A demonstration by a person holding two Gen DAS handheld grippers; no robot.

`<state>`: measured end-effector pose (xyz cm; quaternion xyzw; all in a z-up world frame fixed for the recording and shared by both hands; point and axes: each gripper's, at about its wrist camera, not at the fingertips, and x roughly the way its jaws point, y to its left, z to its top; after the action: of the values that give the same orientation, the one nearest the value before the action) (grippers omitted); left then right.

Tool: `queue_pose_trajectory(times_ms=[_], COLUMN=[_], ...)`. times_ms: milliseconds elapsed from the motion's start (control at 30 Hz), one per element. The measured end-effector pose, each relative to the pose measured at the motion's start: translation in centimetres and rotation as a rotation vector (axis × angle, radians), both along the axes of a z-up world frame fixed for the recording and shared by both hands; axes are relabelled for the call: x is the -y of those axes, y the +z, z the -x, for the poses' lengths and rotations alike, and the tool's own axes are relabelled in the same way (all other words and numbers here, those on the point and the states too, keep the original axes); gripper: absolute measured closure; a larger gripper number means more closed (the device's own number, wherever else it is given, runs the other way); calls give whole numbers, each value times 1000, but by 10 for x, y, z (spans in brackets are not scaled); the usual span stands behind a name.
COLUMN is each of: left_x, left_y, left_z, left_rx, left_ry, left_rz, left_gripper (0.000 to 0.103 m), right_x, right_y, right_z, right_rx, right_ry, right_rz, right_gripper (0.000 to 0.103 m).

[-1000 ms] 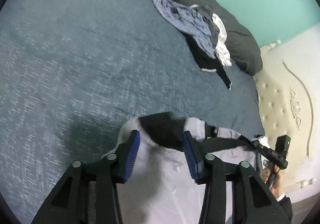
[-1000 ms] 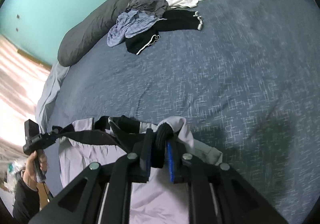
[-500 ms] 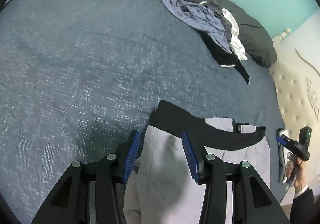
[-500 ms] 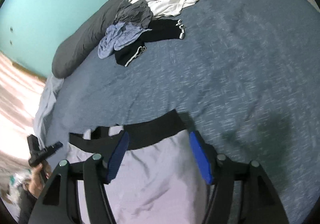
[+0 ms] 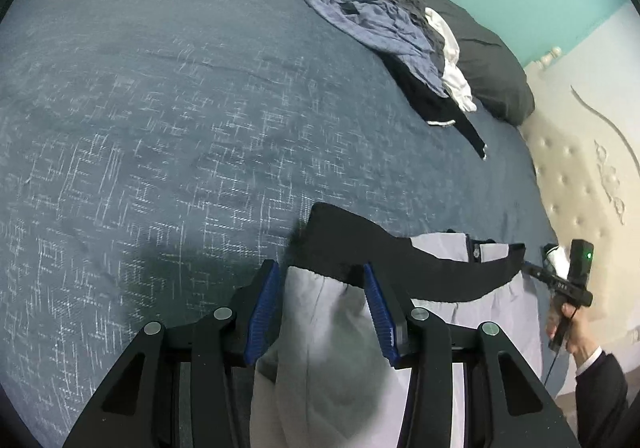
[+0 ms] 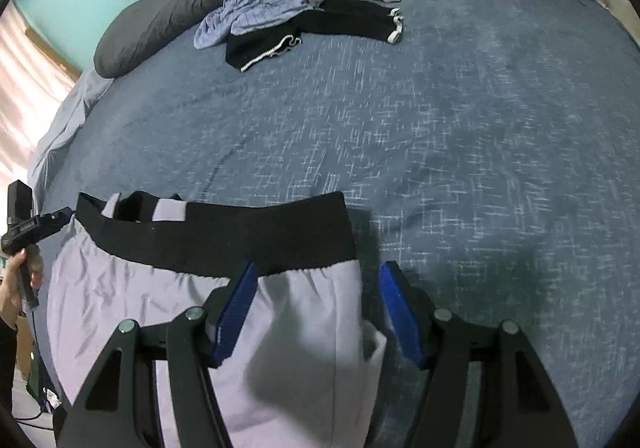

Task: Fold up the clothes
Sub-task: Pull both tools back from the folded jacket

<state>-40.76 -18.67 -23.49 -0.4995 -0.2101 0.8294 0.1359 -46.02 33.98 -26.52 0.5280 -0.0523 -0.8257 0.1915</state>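
Shorts (image 6: 280, 312) of thin, light, limp lilac cloth lie flat on the blue bed (image 6: 460, 128), best taken at the thicker black waistband (image 6: 248, 236); left gripper (image 5: 320, 312) half open, right gripper (image 6: 320, 312) closing, both straddling cloth, neither pinching it

The pale lilac shorts (image 6: 132, 300) with black waistband are of thin cloth with a slight sheen; the blue-grey bed cover (image 5: 180, 108) is a matt, coarse weave; the claw pads (image 6: 236, 308) are blue ribbed rubber or plastic.
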Motion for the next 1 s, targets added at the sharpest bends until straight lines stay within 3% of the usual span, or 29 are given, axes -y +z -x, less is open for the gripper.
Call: queue_pose_trajectory(times_ms=[33, 100, 267, 700, 833, 1000], left_x=[-1, -3, -1, 4, 7, 8], left_y=[-1, -2, -3, 32, 25, 0], left_z=[1, 1, 0, -7, 0, 11], left_rx=[-4, -9, -20, -93, -65, -8], left_ry=[-4, -6, -2, 39, 52, 57], left_rz=[9, 17, 20, 47, 62, 84], left_gripper=[68, 71, 85, 89, 89, 88], right_x=[1, 3, 1, 1, 2, 7], right_y=[-2, -5, -3, 35, 41, 26], right_z=[1, 1, -2, -10, -5, 4], right_rx=[-3, -8, -48, -179, -190, -150], right_ry=[3, 9, 12, 3, -16, -42], right_rz=[1, -9, -5, 28, 19, -25], right_gripper=[56, 62, 91, 93, 93, 93])
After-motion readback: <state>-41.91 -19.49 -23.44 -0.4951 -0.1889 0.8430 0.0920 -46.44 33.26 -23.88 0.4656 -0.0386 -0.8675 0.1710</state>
